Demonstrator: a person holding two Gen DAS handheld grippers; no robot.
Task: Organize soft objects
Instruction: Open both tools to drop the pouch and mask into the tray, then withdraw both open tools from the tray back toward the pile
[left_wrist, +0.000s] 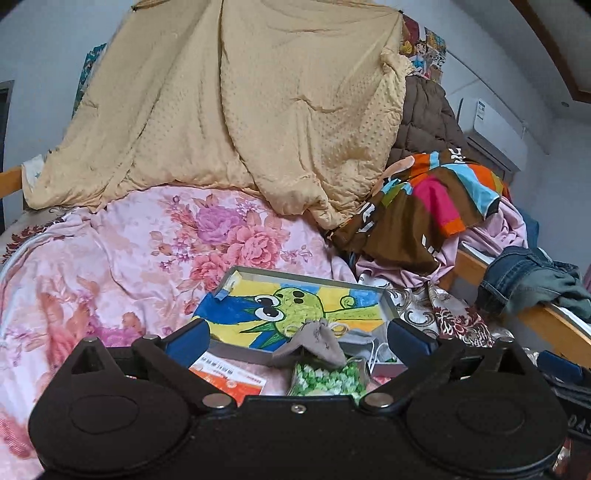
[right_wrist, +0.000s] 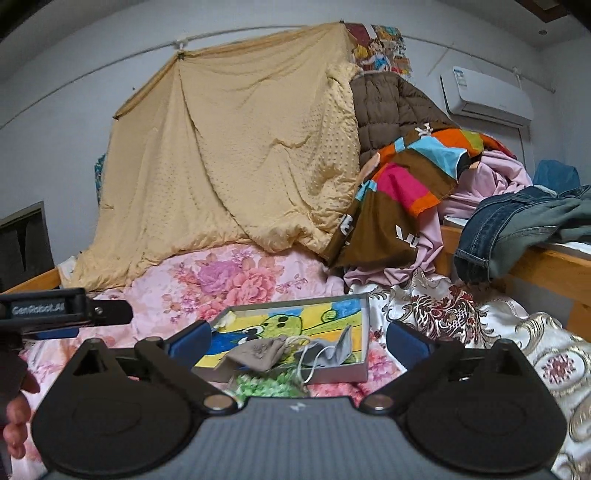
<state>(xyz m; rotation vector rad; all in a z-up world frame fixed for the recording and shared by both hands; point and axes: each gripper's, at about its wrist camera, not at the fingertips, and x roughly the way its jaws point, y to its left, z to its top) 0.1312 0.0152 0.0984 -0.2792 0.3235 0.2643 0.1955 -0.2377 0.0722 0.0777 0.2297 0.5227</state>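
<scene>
A grey tray (left_wrist: 242, 272) (right_wrist: 364, 334) with a cartoon drawing inside lies on the pink floral bedspread (left_wrist: 140, 243) (right_wrist: 236, 277). A small brown drawstring pouch (left_wrist: 314, 345) (right_wrist: 258, 352) and a grey face mask (right_wrist: 332, 350) lie at its near edge, by a bag of green and white bits (left_wrist: 327, 378) (right_wrist: 269, 384). My left gripper (left_wrist: 298, 338) is open just before the pouch. My right gripper (right_wrist: 297, 341) is open over the same spot. The left gripper also shows at the left edge of the right wrist view (right_wrist: 55, 310).
A tan quilt (left_wrist: 240, 103) (right_wrist: 229, 147) hangs at the back. A colourful patchwork cloth (left_wrist: 432, 199) (right_wrist: 406, 184), pink fabric (right_wrist: 491, 181) and jeans (left_wrist: 517, 280) (right_wrist: 509, 225) pile at the right over a wooden bed rail (right_wrist: 546, 266). An orange booklet (left_wrist: 229, 376) lies near the tray.
</scene>
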